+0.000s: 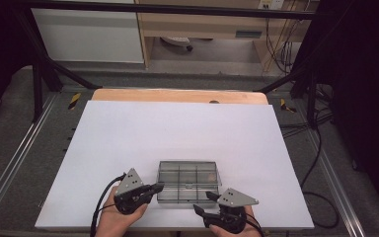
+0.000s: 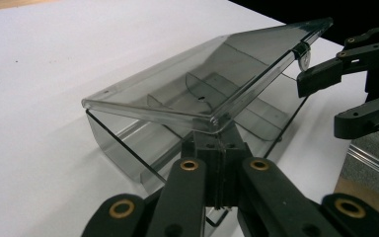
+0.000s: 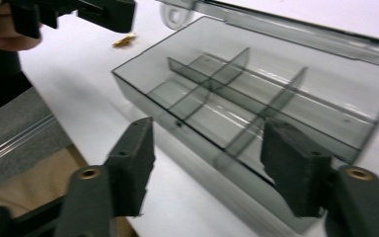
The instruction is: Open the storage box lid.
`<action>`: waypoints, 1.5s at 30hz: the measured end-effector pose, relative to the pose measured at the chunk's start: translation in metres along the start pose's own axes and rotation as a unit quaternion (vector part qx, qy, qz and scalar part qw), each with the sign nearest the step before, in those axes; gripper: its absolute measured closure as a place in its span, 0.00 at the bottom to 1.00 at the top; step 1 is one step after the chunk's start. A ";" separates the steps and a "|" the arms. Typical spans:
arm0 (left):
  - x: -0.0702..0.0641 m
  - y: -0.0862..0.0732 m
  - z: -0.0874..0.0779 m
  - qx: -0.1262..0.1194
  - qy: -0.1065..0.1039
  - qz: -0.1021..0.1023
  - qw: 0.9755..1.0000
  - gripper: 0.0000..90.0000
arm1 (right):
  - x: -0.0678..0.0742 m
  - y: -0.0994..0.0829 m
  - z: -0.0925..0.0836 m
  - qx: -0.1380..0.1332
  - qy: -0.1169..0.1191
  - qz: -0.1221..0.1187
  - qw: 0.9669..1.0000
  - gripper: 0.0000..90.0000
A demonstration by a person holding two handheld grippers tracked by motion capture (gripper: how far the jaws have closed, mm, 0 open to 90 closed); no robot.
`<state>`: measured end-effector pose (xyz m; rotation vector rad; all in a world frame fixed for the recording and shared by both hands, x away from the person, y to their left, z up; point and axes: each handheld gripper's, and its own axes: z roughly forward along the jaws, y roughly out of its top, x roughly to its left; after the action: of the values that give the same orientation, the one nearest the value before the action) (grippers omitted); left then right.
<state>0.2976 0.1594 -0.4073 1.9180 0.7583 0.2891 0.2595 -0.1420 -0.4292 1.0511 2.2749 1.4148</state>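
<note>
Clear plastic organiser box (image 1: pixel 188 181) lies on the white table (image 1: pixel 128 143) directly between my two grippers, its long front wall toward me. My left gripper (image 1: pixel 159 186) has its jaws closed on the front corner of the lid (image 2: pixel 197 89), which is hinged at the back and tilted up off the base, as the left gripper view shows plainly. My right gripper (image 1: pixel 203 202) has its jaws apart with nothing between them; in the right gripper view the base (image 3: pixel 256 106) with its dividers sits just ahead of the pads, close to the near wall but not touching it. A small brass-coloured bit (image 3: pixel 124 40) lies on the table beyond the box, near my other jaws.

I judge the box light and stiff but thin-walled: hard, smooth plastic that will slide on the table and slip in a loose pinch, and could crack or spring at the hinge if twisted. The lid flexes, so I would keep my hold at its rim near the latch tab (image 2: pixel 303 55) and lift evenly. For the base, the best purchase looks like the front wall, pinched across its thickness, to steady it while the lid swings.
</note>
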 end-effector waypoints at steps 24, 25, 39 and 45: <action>0.008 0.020 0.002 -0.005 0.000 0.002 1.000 1.00 | -0.072 0.016 0.008 0.005 -0.036 -0.022 0.999 0.36; 0.008 0.020 0.002 -0.006 0.000 0.002 1.000 1.00 | -0.074 0.017 0.009 0.003 -0.037 -0.024 0.999 0.38; 0.010 0.030 0.001 -0.014 0.000 0.005 1.000 1.00 | -0.096 0.029 0.030 -0.001 -0.037 -0.049 0.998 0.58; 0.011 0.034 0.001 -0.021 -0.001 0.001 1.000 1.00 | -0.101 0.035 0.037 -0.009 -0.034 -0.051 0.998 0.59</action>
<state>0.3190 0.1557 -0.3794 1.8792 0.7445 0.3018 0.3671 -0.1784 -0.4323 0.9492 2.2295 1.3379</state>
